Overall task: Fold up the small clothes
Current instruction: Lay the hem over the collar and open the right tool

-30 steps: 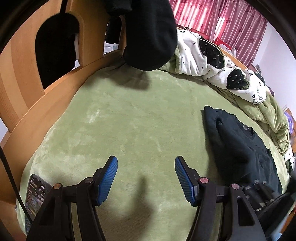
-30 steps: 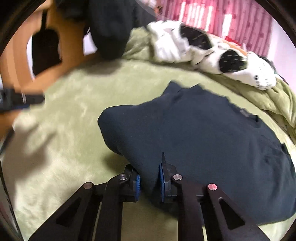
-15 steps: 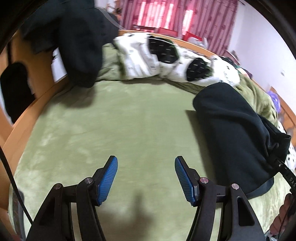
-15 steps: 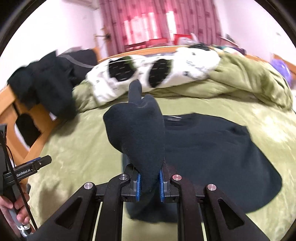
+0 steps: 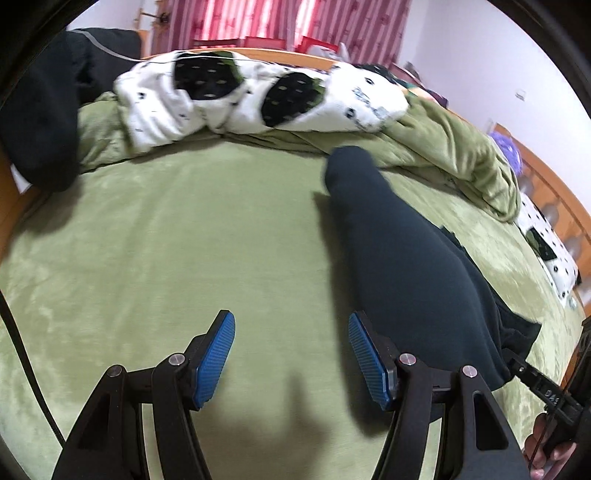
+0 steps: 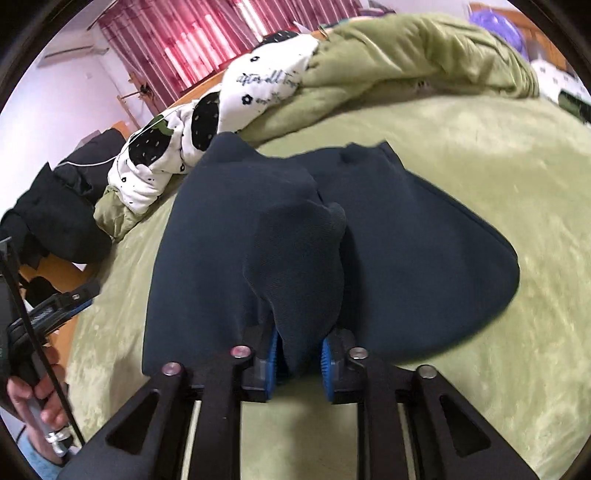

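Observation:
A small dark navy garment [image 6: 406,229] lies on the green bed cover [image 6: 517,155]. My right gripper [image 6: 298,363] is shut on a bunched fold of it [image 6: 303,266] and holds that part up over the rest. In the left wrist view the garment [image 5: 402,258] shows at the right, draped and raised. My left gripper [image 5: 291,358] is open and empty above bare green cover, just left of the garment.
A white and black patterned quilt [image 5: 258,88] and a rumpled green blanket [image 5: 454,147] lie along the far side. Dark clothes [image 5: 40,110] hang over the wooden bed frame at the left. Red curtains [image 5: 280,18] hang behind.
My right gripper has lifted the garment's edge and carried it over the rest of the garment. My left gripper stays open and has turned toward the bed's far side.

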Available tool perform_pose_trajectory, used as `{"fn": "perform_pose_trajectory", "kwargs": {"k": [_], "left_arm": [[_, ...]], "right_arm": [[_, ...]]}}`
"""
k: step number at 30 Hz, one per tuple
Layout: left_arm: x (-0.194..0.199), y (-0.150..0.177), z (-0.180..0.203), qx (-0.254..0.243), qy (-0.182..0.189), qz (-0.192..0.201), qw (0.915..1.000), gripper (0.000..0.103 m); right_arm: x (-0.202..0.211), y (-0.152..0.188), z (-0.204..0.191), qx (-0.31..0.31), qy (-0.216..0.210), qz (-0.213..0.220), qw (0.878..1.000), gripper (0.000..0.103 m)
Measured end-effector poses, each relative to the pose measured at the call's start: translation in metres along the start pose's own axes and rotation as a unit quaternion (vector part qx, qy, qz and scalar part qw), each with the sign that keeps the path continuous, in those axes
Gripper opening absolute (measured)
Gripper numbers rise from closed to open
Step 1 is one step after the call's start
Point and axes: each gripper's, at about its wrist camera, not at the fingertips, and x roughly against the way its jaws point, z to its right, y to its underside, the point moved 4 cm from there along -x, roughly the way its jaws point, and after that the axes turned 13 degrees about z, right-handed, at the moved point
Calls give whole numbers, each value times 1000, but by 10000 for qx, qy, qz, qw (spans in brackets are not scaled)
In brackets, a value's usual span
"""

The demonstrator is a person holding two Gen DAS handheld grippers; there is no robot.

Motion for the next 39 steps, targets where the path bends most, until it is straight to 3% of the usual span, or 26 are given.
{"fn": "perform_pose_trajectory", "kwargs": {"k": [3, 7, 11, 17, 23, 25, 26, 28, 29, 31, 39], "left_arm": [[-6, 0, 10, -47, 27, -55, 10000, 62], [-9, -1, 13, -48, -5, -59, 10000, 62], [-15, -1, 11, 12, -17, -80, 10000, 62], [-27, 1, 5, 37, -10, -95, 9999, 62], [-40, 8, 0, 2, 15, -227, 9997, 62], [-41, 8, -1, -45, 3, -221, 9997, 62], [-42, 9, -1, -45, -4, -222, 9997, 62], [-44, 10, -2, 12, -1, -253, 9997, 62], [-44, 10, -2, 34, 3, -267, 9996, 62], [-45, 10, 1, 12, -14, -285, 9996, 62], [-36, 5, 14, -79, 5, -199, 9998, 62]], "right_arm": [[12, -3, 14, -44, 72, 49, 10000, 43], [21, -19, 23, -98, -109, 115, 9998, 50], [19, -41, 19, 47, -195, 279, 9994, 65], [-21, -61, 3, 366, -224, 71, 9991, 66], [-77, -46, 6, 201, -281, -497, 9982, 66], [-83, -44, 8, 163, -290, -424, 9985, 66], [-84, -44, 7, 190, -320, -408, 9985, 61], [-84, -46, 2, 244, -490, -427, 9976, 39], [-84, -46, -1, 232, -658, -449, 9966, 21], [-82, -48, -5, 232, -762, -422, 9959, 18], [-27, -87, -9, 880, -918, 598, 9901, 15]]}}
